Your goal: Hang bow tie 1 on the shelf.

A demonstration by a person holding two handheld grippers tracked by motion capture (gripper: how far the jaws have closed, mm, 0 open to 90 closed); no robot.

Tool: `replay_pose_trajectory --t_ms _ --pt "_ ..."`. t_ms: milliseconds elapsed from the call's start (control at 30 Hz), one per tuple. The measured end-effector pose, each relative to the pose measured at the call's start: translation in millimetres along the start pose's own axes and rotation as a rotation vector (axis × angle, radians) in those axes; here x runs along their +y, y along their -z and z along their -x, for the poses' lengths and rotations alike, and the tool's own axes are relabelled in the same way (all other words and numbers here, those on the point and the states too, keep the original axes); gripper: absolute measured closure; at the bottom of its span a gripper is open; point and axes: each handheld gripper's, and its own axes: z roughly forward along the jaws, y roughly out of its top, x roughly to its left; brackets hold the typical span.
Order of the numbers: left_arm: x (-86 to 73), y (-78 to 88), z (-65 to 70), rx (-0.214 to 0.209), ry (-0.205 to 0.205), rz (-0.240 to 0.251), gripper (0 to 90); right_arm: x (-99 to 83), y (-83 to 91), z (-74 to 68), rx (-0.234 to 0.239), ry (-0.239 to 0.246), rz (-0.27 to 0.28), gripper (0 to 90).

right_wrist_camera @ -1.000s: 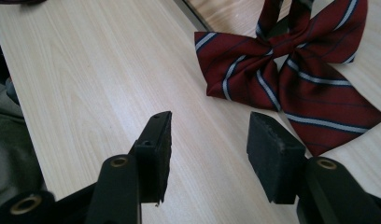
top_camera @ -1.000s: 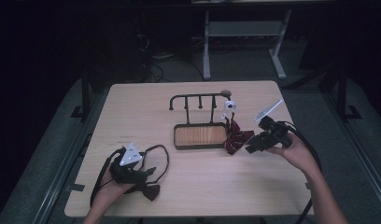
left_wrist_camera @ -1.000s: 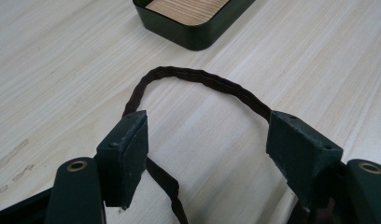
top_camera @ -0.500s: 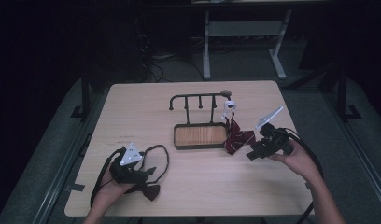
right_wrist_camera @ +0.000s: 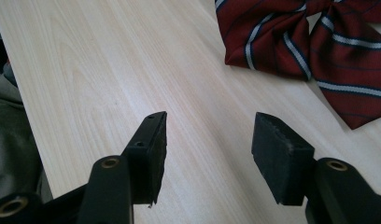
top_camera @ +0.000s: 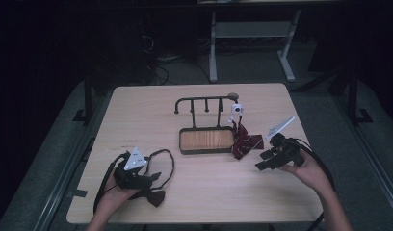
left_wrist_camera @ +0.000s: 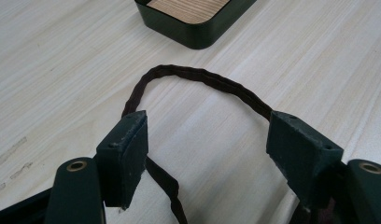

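A: Where the lamp falls, what do you see of the surface and the room?

B: A pale wooden table (top_camera: 199,192) on a grey floor, with darkness behind; a white frame (top_camera: 252,43) and some cables stand back there, hard to make out.

A: And on the table?

B: A dark tray with a wooden bottom (top_camera: 206,140) beneath a small black rack (top_camera: 204,103). A red striped bow tie (right_wrist_camera: 314,51) lies just beside the tray's right end; its far part is cut off in the right gripper view.

A: The tools?

B: The right gripper (top_camera: 273,156) hovers near that bow tie, apart from it; its jaws have just been opening, with bare table between them. The left gripper (left_wrist_camera: 209,149) stands wide open over a dark strap (left_wrist_camera: 202,79) that loops on the table, with neither pad pressing on it. Near the table's front edge lies a dark bow (top_camera: 153,197), partly hidden by the hand.
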Motion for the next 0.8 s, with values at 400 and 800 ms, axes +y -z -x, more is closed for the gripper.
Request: replay_pose_trajectory --t_ms 400,800 --pt "-0.2 -1.4 -0.6 -0.001 0.011 0.003 30.0 -12.5 -1.8 -6.8 -0.013 0.001 0.028 44.1" --pt "2.3 -0.2 -3.6 -0.002 0.004 -0.008 32.0 -19.9 -6.4 -13.0 -0.031 -0.006 0.024 40.9"
